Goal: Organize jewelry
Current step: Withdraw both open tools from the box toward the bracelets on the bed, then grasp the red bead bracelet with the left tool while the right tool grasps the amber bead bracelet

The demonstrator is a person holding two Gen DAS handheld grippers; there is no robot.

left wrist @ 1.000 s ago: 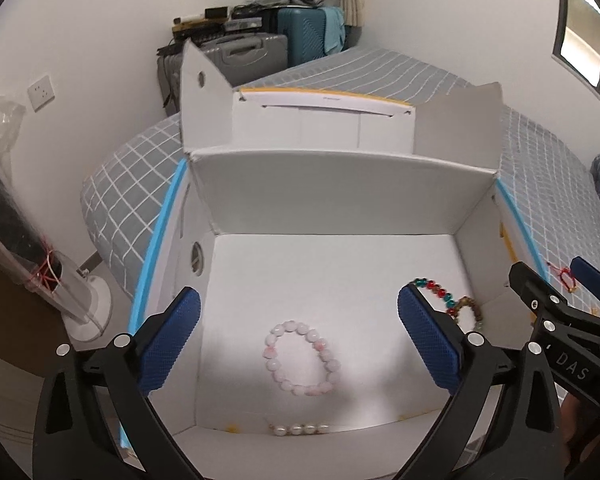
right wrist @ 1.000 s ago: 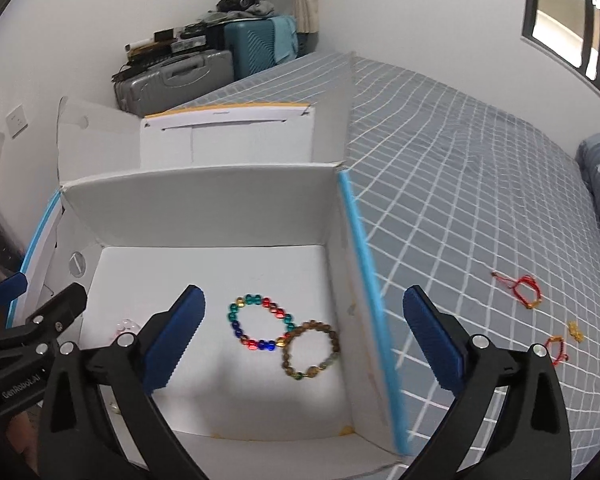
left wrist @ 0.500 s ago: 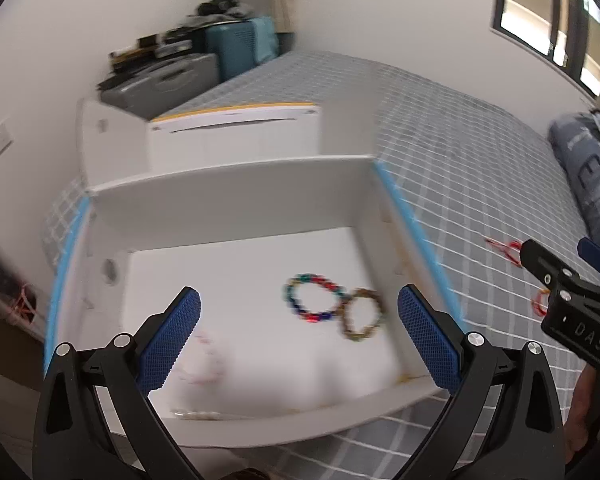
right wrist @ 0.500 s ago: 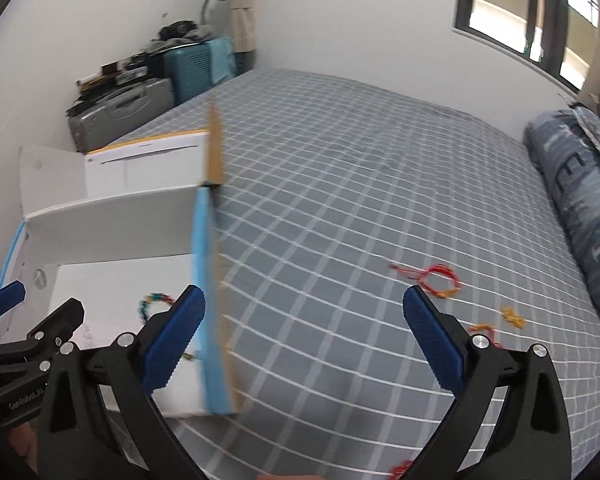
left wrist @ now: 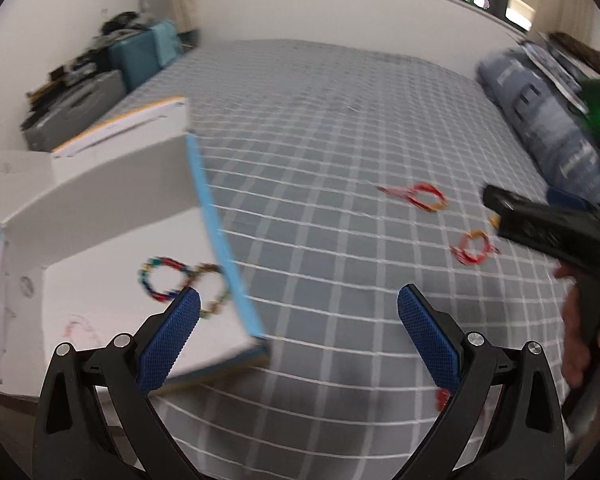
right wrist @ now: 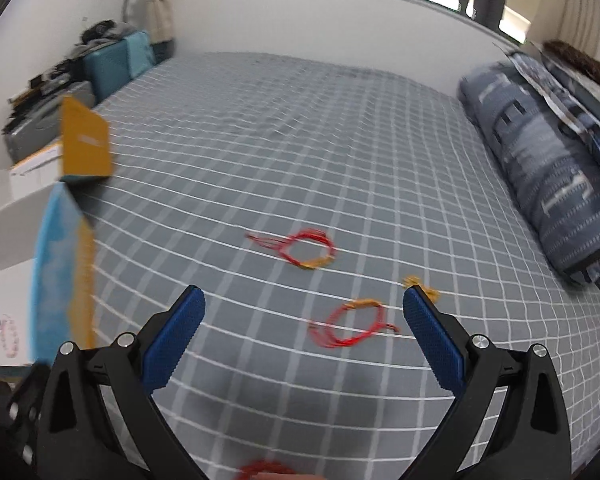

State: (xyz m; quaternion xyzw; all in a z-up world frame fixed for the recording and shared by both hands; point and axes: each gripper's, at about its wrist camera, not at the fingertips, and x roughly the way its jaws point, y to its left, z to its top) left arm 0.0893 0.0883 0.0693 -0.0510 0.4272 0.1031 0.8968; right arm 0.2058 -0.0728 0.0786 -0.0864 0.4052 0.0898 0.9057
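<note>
Motion blur smears both views, so the beads of the two bracelets (left wrist: 184, 288) in the white box (left wrist: 100, 184) run together, and the pink one (left wrist: 80, 326) beside them is only a faint smudge. On the bed (right wrist: 300, 140), a red loop (right wrist: 268, 469) is cut off by the bottom edge of the right view. The left tool's finger (left wrist: 168, 344) hides part of the box floor.
</note>
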